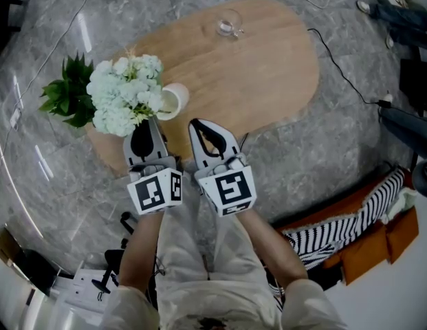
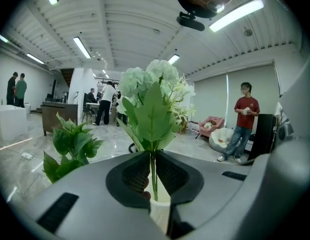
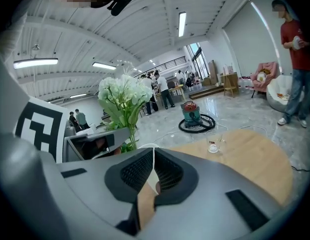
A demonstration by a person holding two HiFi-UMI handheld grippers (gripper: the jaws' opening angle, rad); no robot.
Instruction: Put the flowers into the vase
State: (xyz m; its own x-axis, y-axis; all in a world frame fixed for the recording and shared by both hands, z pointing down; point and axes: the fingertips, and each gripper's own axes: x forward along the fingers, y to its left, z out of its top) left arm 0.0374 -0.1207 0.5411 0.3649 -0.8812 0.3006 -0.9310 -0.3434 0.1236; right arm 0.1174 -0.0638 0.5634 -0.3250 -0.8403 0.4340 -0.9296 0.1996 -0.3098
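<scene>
- Left gripper (image 1: 148, 124): the fingers (image 2: 137, 174) are clenched on the thin green stems of the flowers (image 1: 125, 91). In the left gripper view the stems stand upright between the ribbed pads.
- Flowers: a bunch of white blooms with green leaves, held over the near left end of the bench (image 1: 254, 67). The heads lie just left of the vase (image 1: 173, 102).
- Vase: white, open-mouthed, standing on the bench just beyond the left gripper's tips. In the left gripper view the lower stems show against its mouth; whether they are inside it cannot be told.
- Right gripper (image 1: 201, 126): the fingers (image 3: 169, 171) are drawn together with only a thin slit between them, and they grasp nothing. It is poised over the bench edge just right of the vase.
- Markings: each gripper's marker cube (image 1: 156, 190) bears black-and-white square code patterns. They are not legible as words.
- Other items: a green leafy plant (image 1: 67, 93) stands beside the flowers at the bench's left end. A clear glass (image 1: 229, 25) stands at the far end, well apart from the vase.
- Surroundings: a grey marble floor (image 1: 337, 150), with black-and-white striped fabric (image 1: 344, 225) lying at the right.
</scene>
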